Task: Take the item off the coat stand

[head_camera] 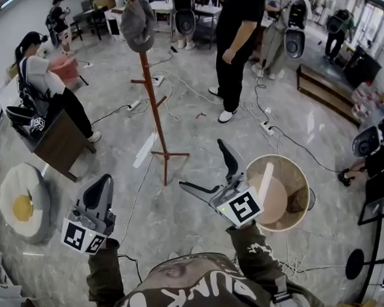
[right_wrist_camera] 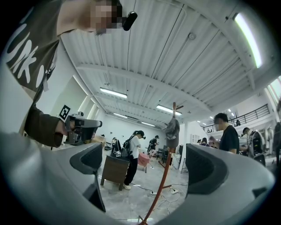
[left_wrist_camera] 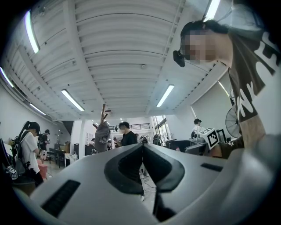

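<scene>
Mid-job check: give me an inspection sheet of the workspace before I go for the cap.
Surface: grey marble floor.
Job's things: cap hangs at the top of the coat stand, untouched.
Clutter: basket by the right gripper; egg cushion and small table at left.
Grippers: left gripper shut, empty; right gripper open, empty, short of the stand.
Cables: cables and power strips lie around the stand's foot.
Surroundings: people beyond the stand.

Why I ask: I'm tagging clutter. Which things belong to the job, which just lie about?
Job: grey cap, coat stand, right tongs (open), left tongs (shut).
Lying about: round basket, fried-egg cushion, wooden cabinet, power strip.
</scene>
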Tool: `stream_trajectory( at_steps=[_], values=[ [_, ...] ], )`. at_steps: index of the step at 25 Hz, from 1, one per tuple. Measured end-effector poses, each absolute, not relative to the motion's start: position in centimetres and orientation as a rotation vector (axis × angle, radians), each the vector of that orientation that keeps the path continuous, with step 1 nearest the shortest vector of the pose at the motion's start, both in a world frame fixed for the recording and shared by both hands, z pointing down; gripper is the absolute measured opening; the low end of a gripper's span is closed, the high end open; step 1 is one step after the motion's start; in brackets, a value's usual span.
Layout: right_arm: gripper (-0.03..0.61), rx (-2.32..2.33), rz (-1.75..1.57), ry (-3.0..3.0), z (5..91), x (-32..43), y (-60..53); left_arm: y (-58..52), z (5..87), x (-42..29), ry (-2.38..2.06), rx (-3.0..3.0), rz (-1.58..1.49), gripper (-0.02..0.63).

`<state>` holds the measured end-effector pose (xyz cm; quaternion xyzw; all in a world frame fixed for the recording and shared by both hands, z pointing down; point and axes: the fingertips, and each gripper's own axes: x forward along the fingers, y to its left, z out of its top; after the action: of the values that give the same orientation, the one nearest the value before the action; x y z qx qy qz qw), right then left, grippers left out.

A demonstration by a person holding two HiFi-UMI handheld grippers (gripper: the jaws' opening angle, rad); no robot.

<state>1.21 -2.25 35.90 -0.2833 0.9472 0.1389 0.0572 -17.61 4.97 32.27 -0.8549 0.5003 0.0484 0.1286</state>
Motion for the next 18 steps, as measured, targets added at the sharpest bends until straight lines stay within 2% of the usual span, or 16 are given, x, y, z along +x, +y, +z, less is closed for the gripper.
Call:
stream_trajectory(
  at_steps=[7, 18],
  values=[
    [0.578, -0.828, 0.402, 2.891, 36.6, 3.3, -4.2, 3.7, 33.0, -15.1, 1.48, -2.489, 0.107, 0.005],
    [0.578, -0.851, 0.391, 2.896, 37.2, 3.3, -9.9, -1.8, 34.3, -15.8, 1.482, -2.515, 0.109, 0.005]
  ],
)
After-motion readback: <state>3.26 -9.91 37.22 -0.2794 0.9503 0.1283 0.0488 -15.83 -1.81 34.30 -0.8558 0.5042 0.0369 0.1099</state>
